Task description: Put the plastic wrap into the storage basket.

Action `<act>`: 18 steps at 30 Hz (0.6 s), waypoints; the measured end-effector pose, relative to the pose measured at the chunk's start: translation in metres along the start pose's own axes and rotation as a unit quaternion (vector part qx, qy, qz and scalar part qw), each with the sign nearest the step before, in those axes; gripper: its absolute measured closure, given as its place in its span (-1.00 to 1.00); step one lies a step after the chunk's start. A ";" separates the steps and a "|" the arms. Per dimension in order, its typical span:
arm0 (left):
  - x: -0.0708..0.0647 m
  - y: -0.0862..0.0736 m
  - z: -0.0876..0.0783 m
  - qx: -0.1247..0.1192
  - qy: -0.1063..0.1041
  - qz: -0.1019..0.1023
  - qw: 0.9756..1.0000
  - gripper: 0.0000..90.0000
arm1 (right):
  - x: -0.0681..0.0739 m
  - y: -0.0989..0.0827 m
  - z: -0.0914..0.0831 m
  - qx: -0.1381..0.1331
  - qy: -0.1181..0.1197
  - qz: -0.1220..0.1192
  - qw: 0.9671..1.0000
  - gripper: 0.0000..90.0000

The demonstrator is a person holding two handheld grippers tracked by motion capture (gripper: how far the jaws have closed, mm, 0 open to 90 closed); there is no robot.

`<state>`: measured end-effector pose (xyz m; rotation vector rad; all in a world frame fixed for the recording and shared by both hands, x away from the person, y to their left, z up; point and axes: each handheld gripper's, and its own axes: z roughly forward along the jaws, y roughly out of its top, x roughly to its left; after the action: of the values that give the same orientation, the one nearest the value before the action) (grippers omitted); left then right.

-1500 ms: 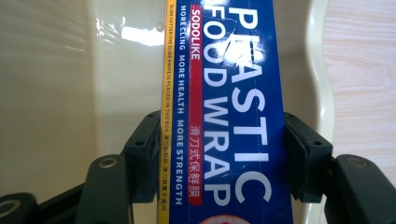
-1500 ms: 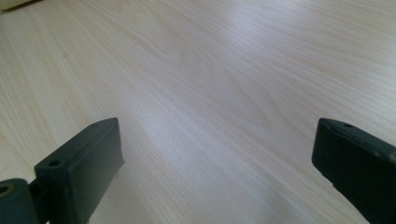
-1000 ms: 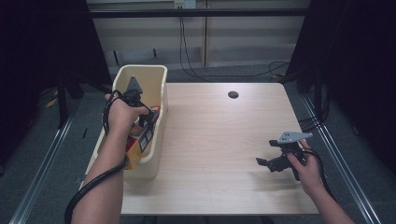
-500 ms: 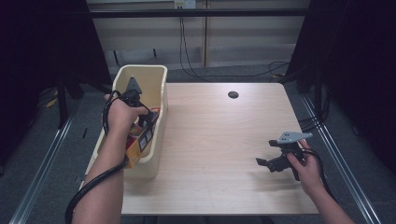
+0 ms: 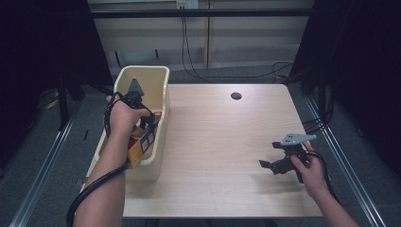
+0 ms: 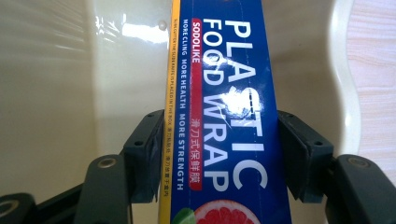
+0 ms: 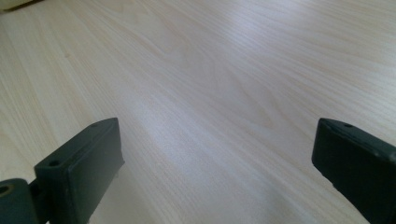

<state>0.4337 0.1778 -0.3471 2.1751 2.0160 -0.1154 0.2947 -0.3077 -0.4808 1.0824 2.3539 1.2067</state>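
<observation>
High view first: the left gripper (image 5: 142, 116) reaches down into the cream bin (image 5: 161, 78) at the table's (image 5: 222, 142) left edge, where the box of plastic wrap (image 5: 140, 150) leans with its long axis running from the bin's near end away toward its far end. That hand is on the box; the right gripper (image 5: 269, 165) sits well apart, low over bare wood near the table's right side.

Left gripper view: the blue box (image 6: 229, 121) runs straight up between the two black jaws, its long axis in line with them and pointing away into the bin (image 6: 74, 70). Both pads (image 6: 147, 154) press its long sides, so the jaws are clamped on the box across its narrow width. I judge a lift out would go along that axis.

Right gripper view: the jaws stand wide apart with nothing between them, bare table (image 7: 210, 84) ahead.
</observation>
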 end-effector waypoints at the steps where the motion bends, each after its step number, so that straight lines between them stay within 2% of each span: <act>1: 0.000 0.000 0.000 0.000 0.000 0.000 1.000 -0.13 | 0.000 0.000 0.000 0.000 0.001 0.000 1.000 -0.97; 10: -0.002 -0.001 0.001 -0.005 -0.004 0.003 1.000 -0.16 | 0.000 0.000 0.000 0.000 0.002 -0.001 1.000 -0.97; 18: -0.003 0.000 -0.006 -0.015 -0.005 0.005 1.000 -0.16 | 0.000 0.000 0.000 0.000 0.001 -0.001 1.000 -0.97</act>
<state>0.4329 0.1757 -0.3409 2.1607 1.9883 -0.0939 0.2946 -0.3076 -0.4803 1.0780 2.3555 1.2088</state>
